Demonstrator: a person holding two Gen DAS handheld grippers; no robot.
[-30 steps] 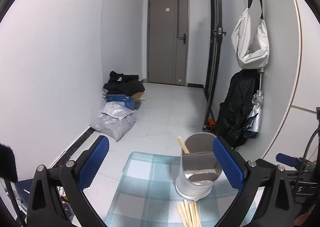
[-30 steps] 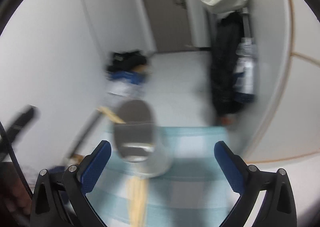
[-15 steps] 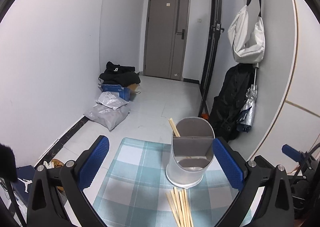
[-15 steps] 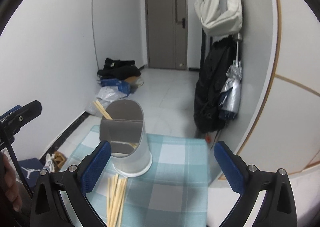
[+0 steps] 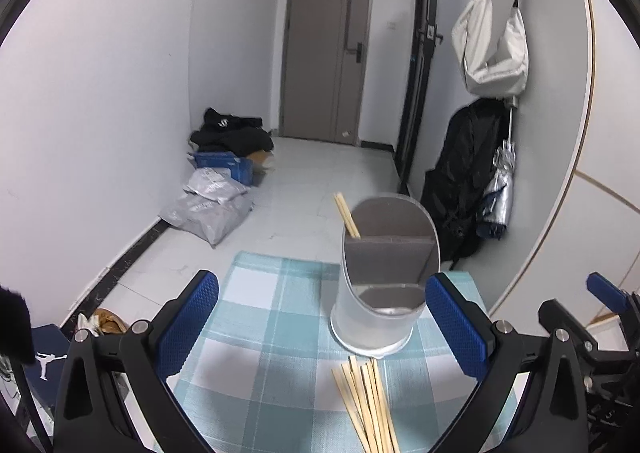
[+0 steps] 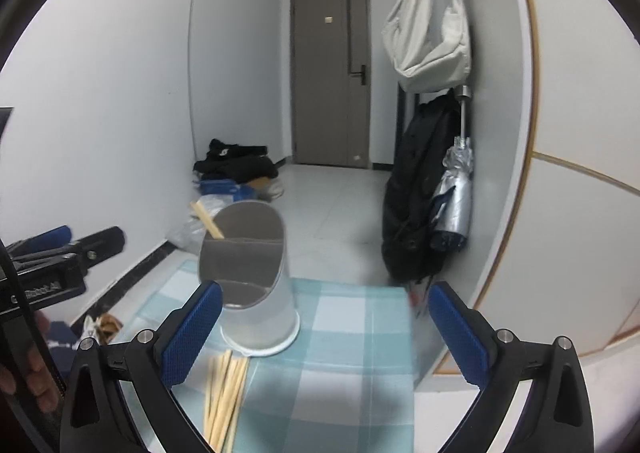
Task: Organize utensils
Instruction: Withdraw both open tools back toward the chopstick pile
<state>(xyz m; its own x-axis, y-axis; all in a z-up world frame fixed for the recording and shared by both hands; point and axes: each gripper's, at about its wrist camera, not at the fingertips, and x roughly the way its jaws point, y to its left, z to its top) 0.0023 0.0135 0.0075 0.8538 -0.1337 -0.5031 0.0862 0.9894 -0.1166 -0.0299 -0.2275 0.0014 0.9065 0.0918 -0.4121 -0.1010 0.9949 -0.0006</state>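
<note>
Hovering both tools wide, empty — left tool point(image 5: 322, 323), right tool point(image 6: 324, 327). Loose chopsticks point(image 5: 370, 405) at 6 o'clock of holder point(image 5: 386, 277) — I risk scattering them.

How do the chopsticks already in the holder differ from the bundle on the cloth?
The chopsticks in the holder stand tilted in the rear compartment of the utensil holder; the loose bundle lies flat on the checked cloth. Only a couple show in the holder; the bundle holds several. Both look like pale wood.
</note>
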